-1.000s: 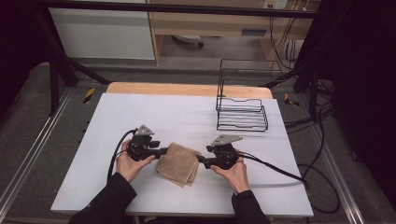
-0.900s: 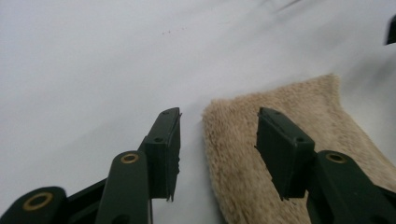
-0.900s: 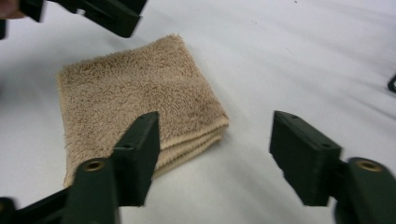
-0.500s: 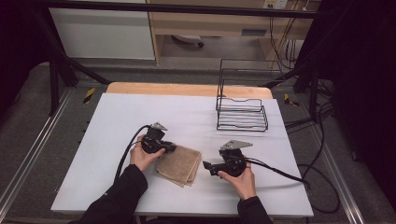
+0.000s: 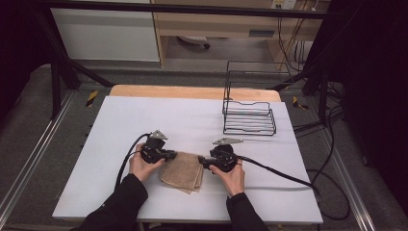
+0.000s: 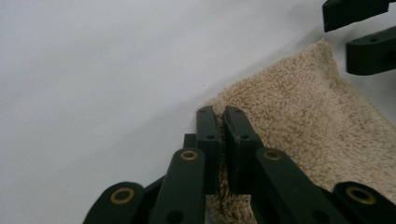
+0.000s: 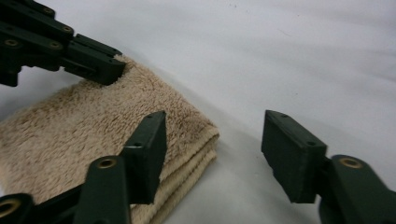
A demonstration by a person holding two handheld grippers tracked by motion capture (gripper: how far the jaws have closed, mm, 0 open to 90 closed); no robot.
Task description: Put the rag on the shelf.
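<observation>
1. We see the towel [image 5: 183, 171] lying folded on the table [image 5: 144, 115], between our two hands and well short of the rack [image 5: 249, 118] at the far right.
2. Our left gripper [image 6: 223, 116] has just been closing and now pinches a thin bit of towel at the corner farthest from the rack.
3. Our right gripper [image 7: 212, 140] has its jaws apart after just narrowing; one jaw rests over the towel's top, the other hangs off its folded edge above bare table, gripping nothing.
4. Risk: the left pinch looks shallow, so a lift could tug it free or peel up just the top layer.
5. Risk: if the right jaws close as they stand, they may catch only some of the stacked layers, and the fold opens unevenly.
6. Risk: pulling the two corners apart too fast could drag the towel instead of raising it.
7. Room: beyond the towel, toward the rack, the table is bare; the near table edge lies just behind the towel, so we would move away from ourselves.
</observation>
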